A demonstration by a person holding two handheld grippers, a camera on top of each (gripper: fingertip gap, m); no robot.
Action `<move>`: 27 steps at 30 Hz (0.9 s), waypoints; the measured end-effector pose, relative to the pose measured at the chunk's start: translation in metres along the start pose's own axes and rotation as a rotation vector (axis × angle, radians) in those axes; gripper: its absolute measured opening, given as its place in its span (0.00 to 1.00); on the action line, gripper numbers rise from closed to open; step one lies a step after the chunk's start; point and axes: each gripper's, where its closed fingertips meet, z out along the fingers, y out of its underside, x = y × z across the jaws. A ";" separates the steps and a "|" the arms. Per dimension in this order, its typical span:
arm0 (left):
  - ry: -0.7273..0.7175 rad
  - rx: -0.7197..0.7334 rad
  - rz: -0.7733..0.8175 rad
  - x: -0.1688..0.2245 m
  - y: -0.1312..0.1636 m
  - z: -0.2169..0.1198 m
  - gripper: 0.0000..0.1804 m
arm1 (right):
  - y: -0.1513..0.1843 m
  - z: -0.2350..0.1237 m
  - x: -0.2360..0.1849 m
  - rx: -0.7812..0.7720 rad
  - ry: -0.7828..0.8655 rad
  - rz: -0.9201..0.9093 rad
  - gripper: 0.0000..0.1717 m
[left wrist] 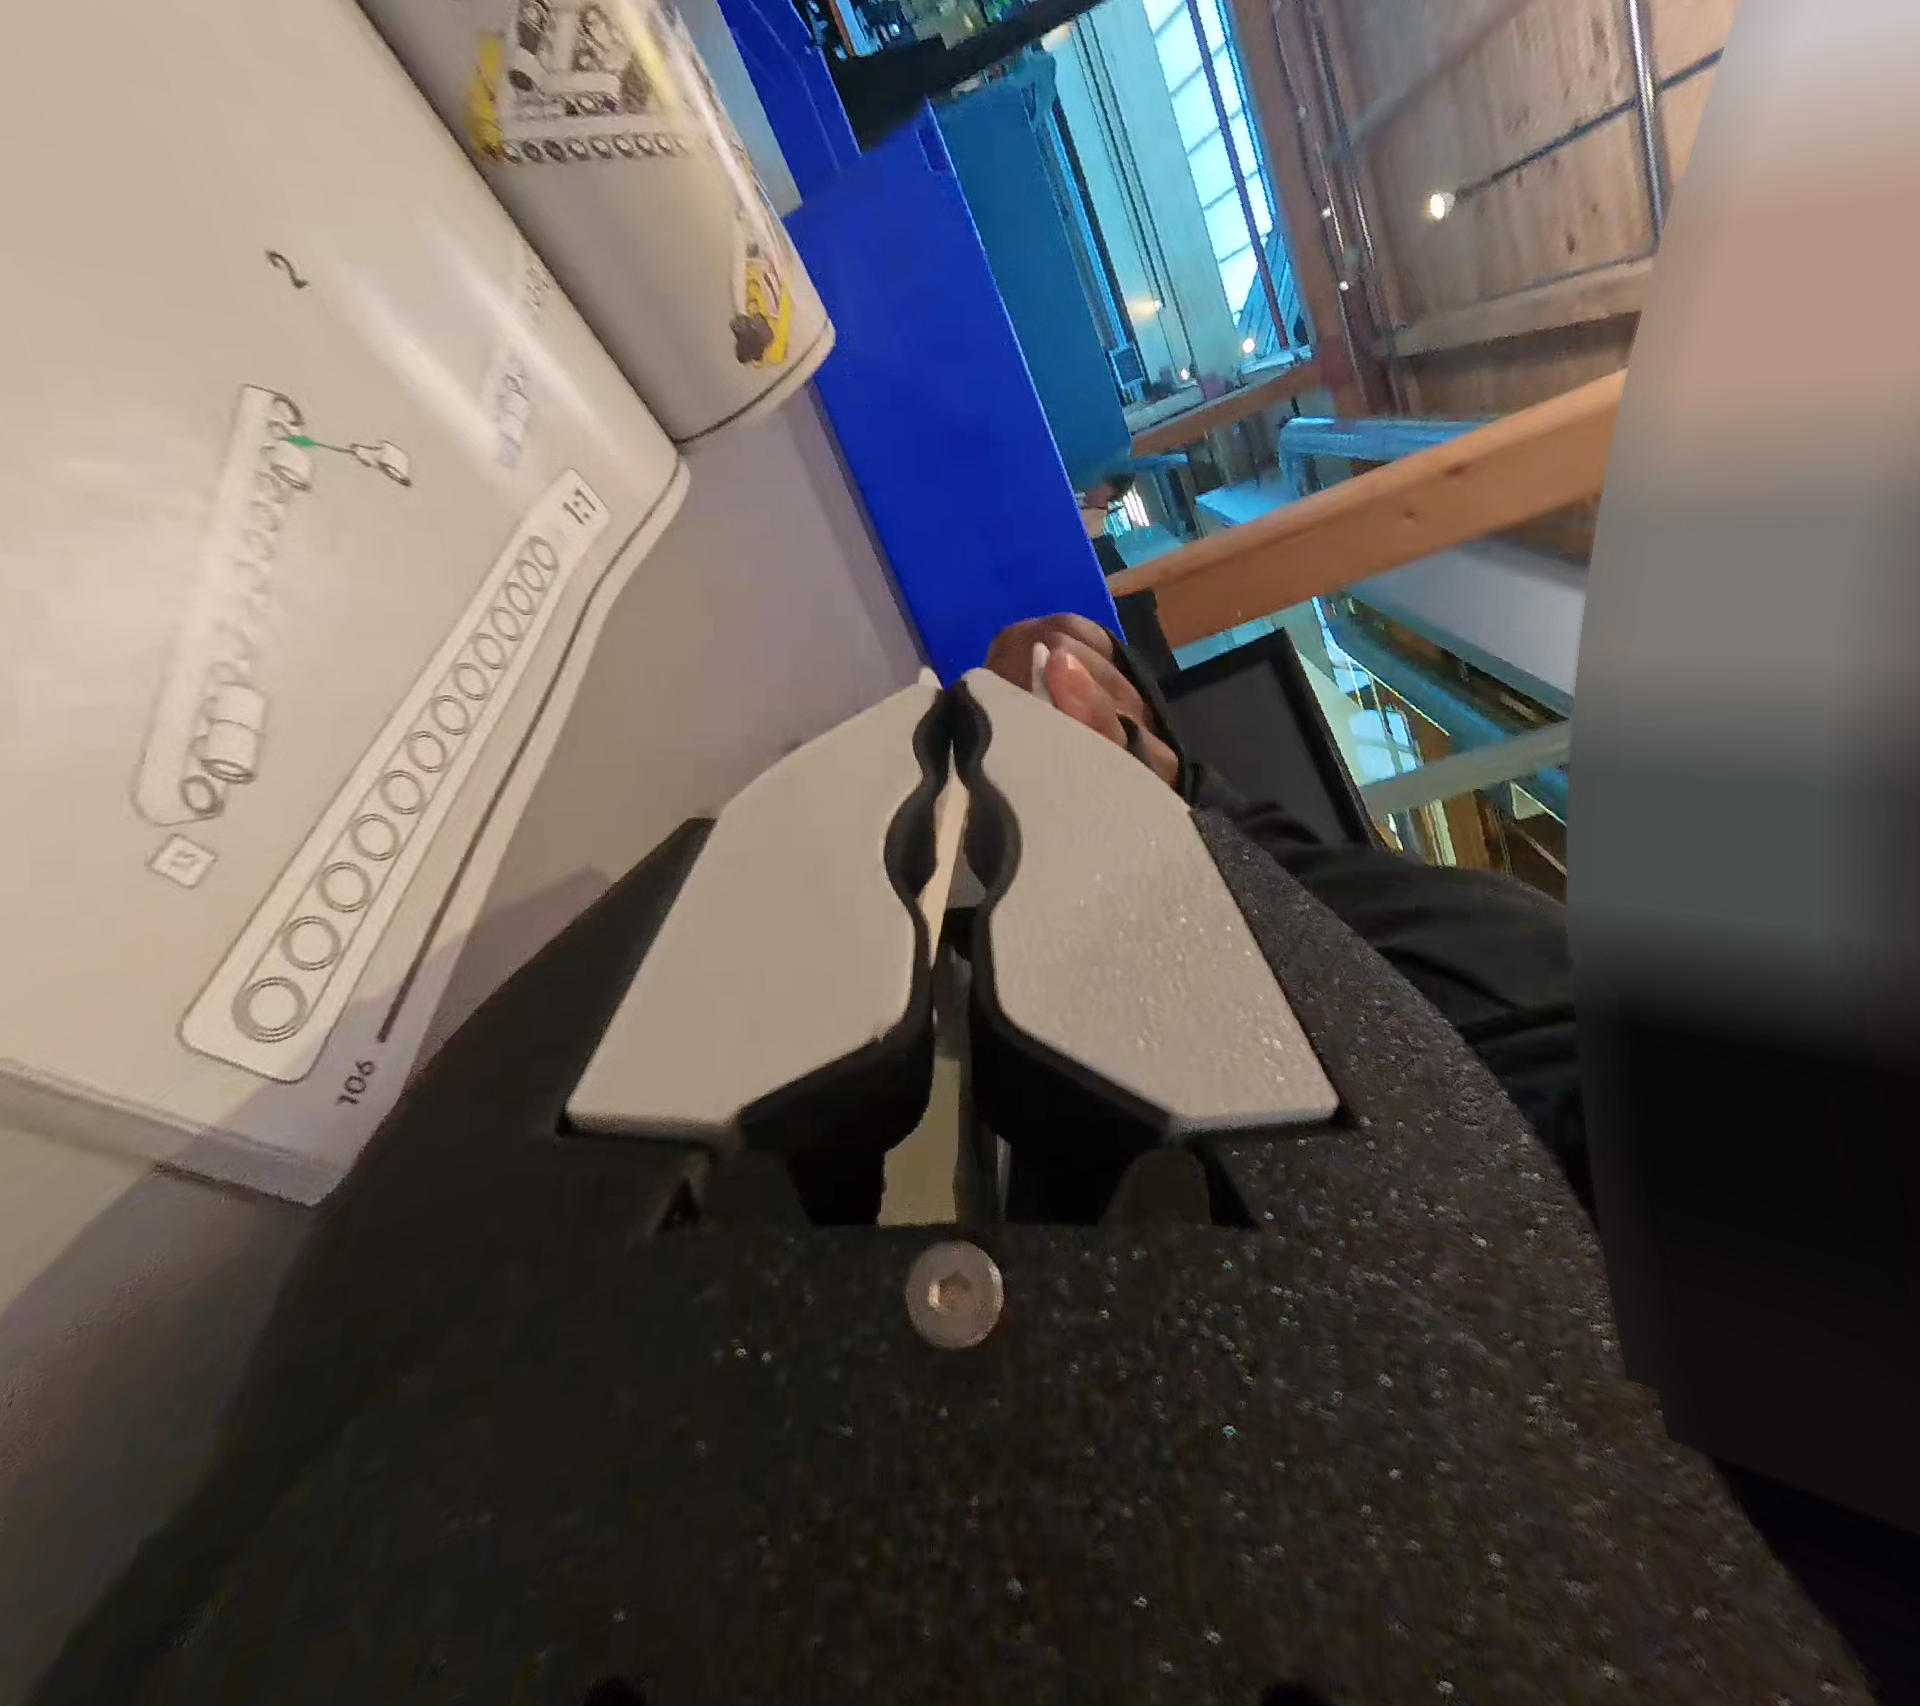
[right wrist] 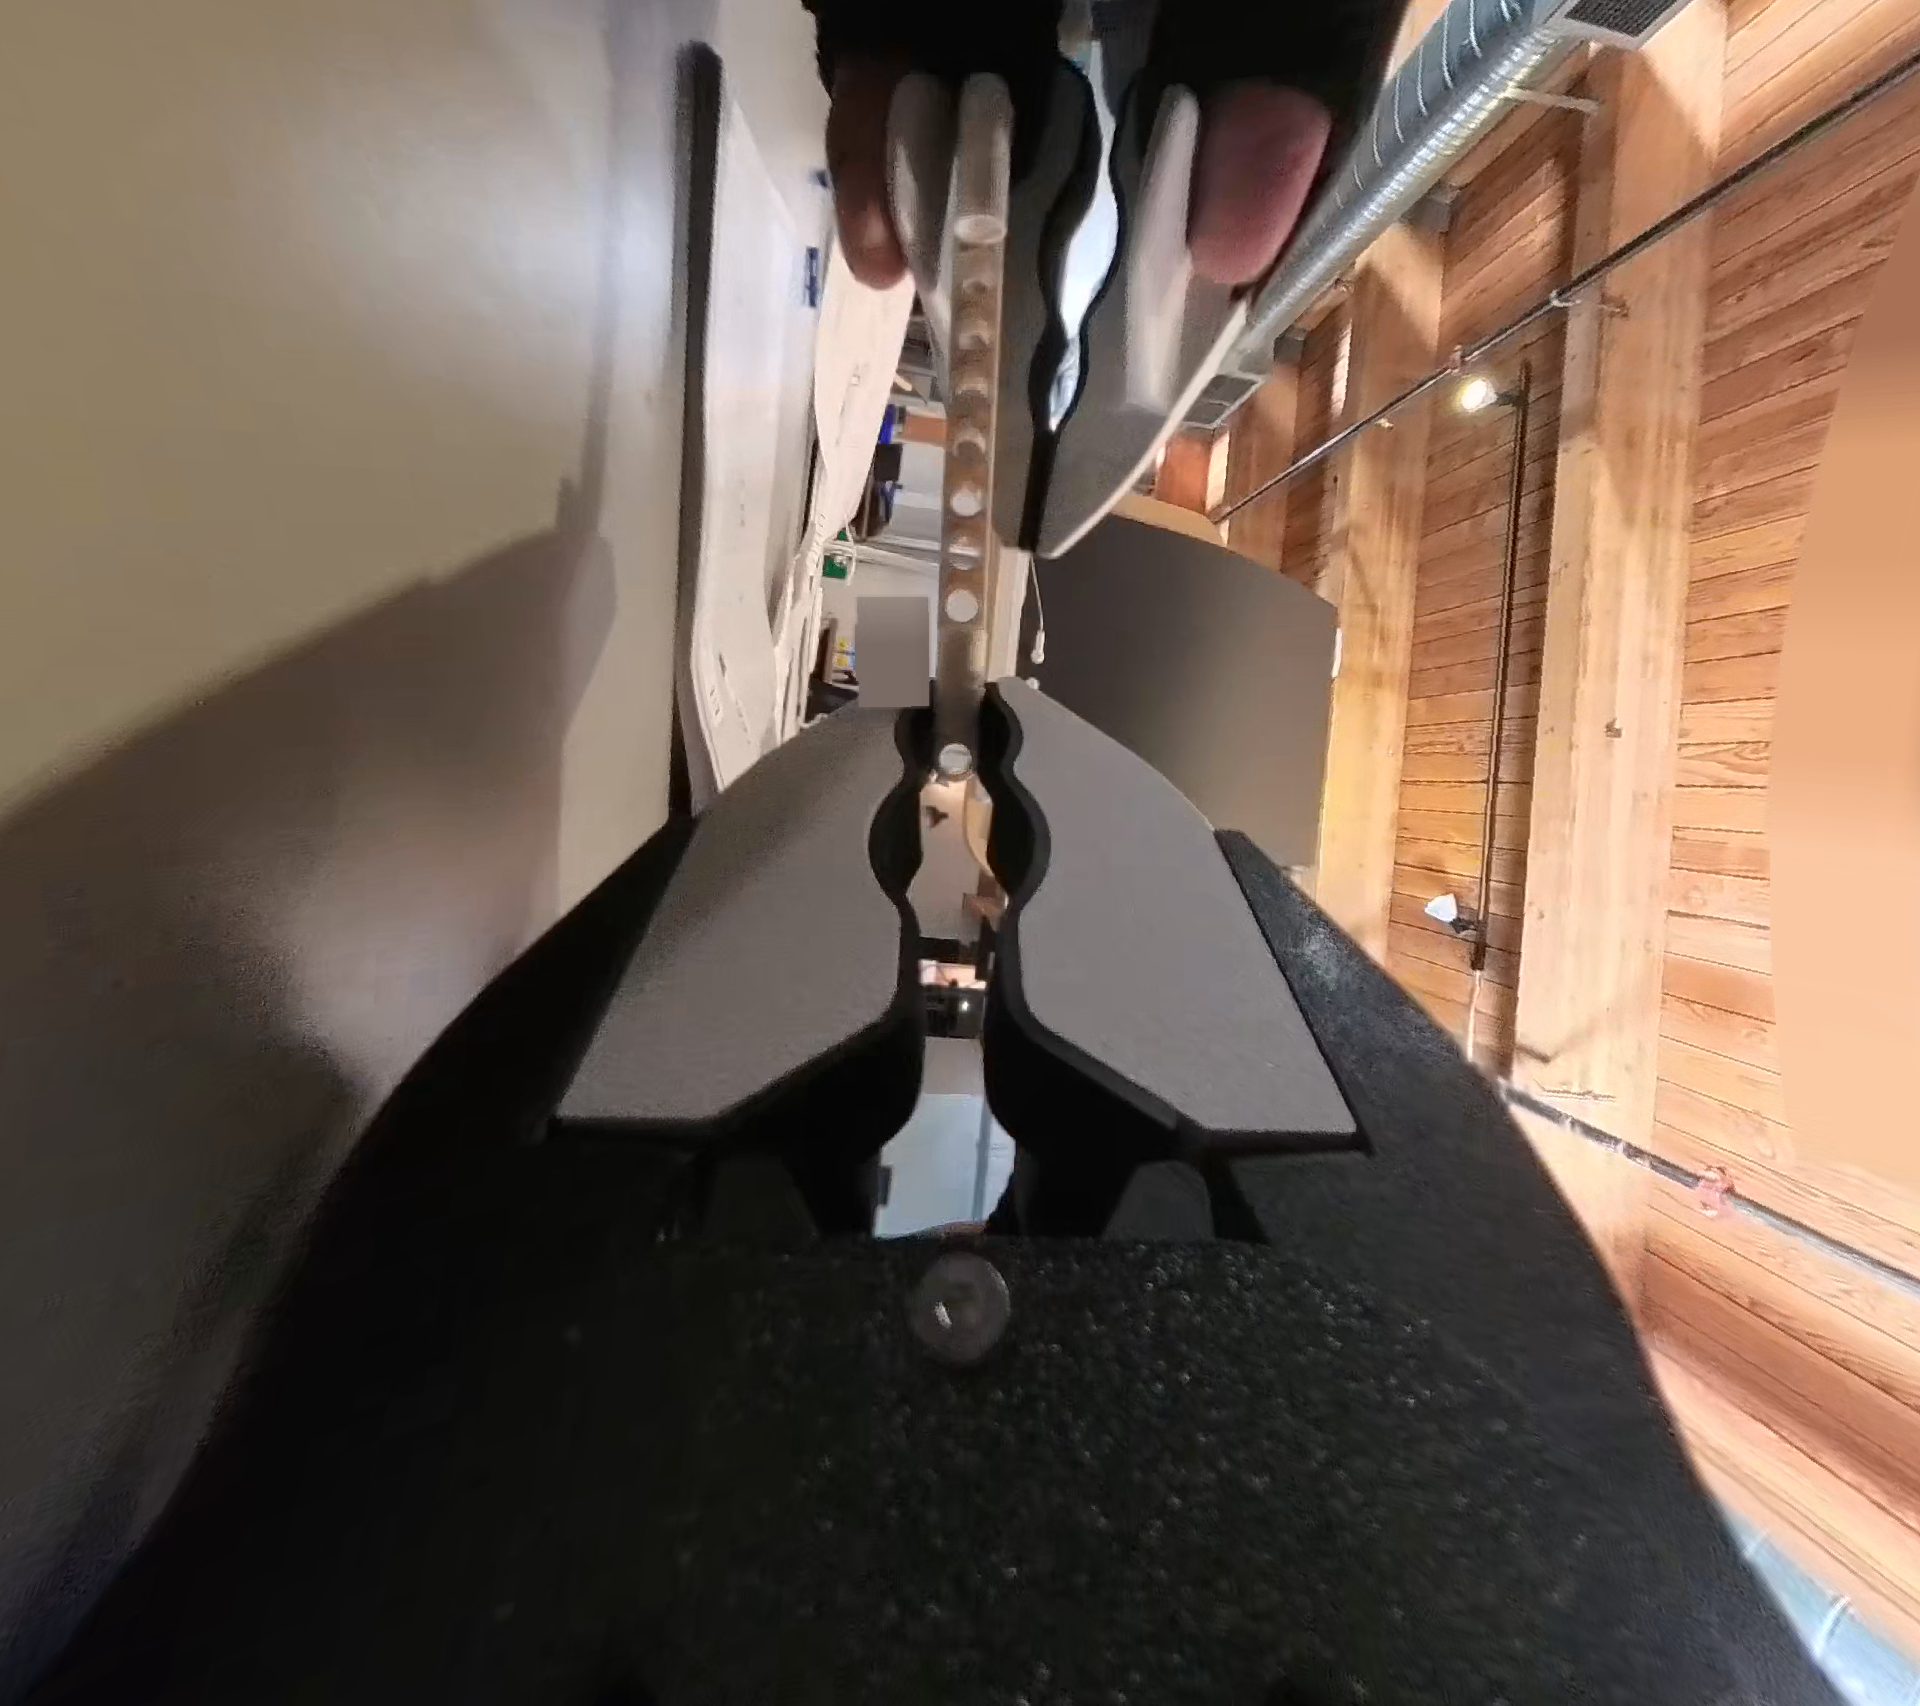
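Note:
My right gripper point(right wrist: 958, 726) is shut on the near end of a long grey beam with a row of round holes point(right wrist: 971, 451). The beam runs straight away from its tips. The beam's far end lies against my left gripper point(right wrist: 1044, 513), which a hand in a black fingerless glove point(right wrist: 1288, 46) holds. In the left wrist view my left gripper point(left wrist: 954, 702) has its fingertips touching, shut. A pale strip shows through the hollows between its pads. I cannot tell what it is. Fingers of a hand point(left wrist: 1081, 700) show just behind its right fingertip.
An open instruction booklet point(left wrist: 312, 513) lies on the grey table point(left wrist: 727, 596) to the left; its pages also show in the right wrist view point(right wrist: 748, 409). Blue bins point(left wrist: 935, 368) stand beyond the table. A wooden plank wall point(right wrist: 1558, 617) and a metal duct point(right wrist: 1455, 77) are at right.

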 end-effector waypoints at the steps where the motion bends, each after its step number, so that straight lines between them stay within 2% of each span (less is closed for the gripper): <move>1: 0.020 -0.027 0.001 0.002 0.003 0.001 0.00 | 0.002 0.000 0.001 -0.003 -0.001 0.011 0.04; 6: -0.012 -0.094 0.069 0.000 0.005 0.001 0.00 | 0.002 0.001 -0.003 0.025 -0.019 0.011 0.04; 14: -0.113 -0.330 0.261 -0.013 0.008 -0.020 0.14 | 0.003 -0.001 -0.005 0.065 -0.009 -0.023 0.04; 20: 0.058 -0.723 0.218 0.000 0.055 -0.011 0.16 | -0.004 -0.005 0.002 0.120 0.047 -0.061 0.04; 24: 0.121 -0.844 0.210 0.003 0.070 0.000 0.15 | -0.011 -0.009 0.001 0.178 0.060 -0.089 0.04; 27: 0.142 -0.887 0.233 0.002 0.077 0.005 0.09 | -0.014 -0.011 0.002 0.205 0.068 -0.082 0.04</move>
